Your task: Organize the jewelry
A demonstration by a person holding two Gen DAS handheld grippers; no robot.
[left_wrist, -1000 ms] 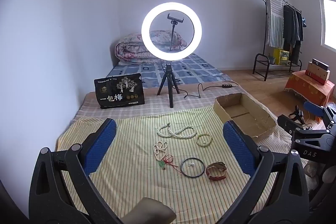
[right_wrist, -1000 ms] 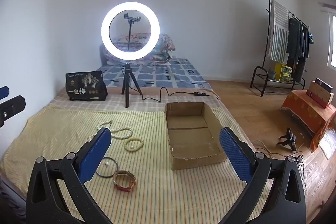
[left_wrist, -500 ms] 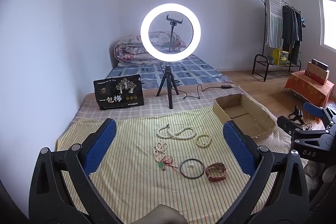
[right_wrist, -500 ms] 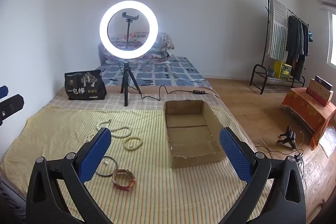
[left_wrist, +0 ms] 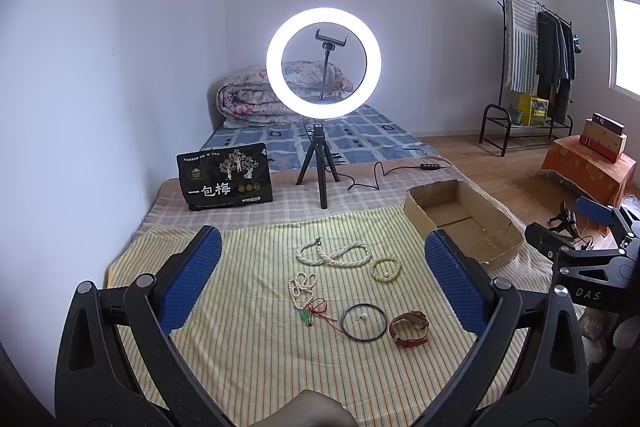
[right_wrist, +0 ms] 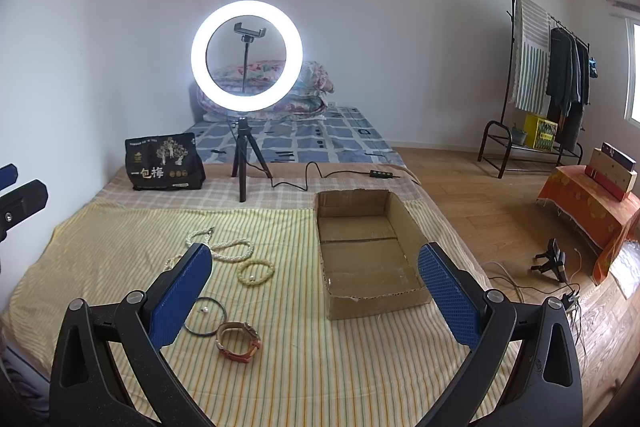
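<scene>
Left wrist view: left gripper (left_wrist: pixel 323 269) jaws wide, holding nothing, above the yellow striped cloth (left_wrist: pixel 240 339). Right gripper (right_wrist: pixel 316 281) also wide, nothing held. Brown cardboard box (right_wrist: pixel 370 301) looks empty, so nothing sorted yet. All left on the cloth: white bead necklace (left_wrist: pixel 334 255), pale bead bracelet (left_wrist: pixel 386 269), black thin bangle (left_wrist: pixel 364 321), brown leather watch (left_wrist: pixel 409 329), red-cord green pendant (left_wrist: pixel 308 315).

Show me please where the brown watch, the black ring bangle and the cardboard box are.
brown watch (right_wrist: pixel 238 341): right wrist view, on its strap loop.
black ring bangle (left_wrist: pixel 346 330): left wrist view, on its left rim.
cardboard box (right_wrist: pixel 376 303): right wrist view, on its near wall.
</scene>
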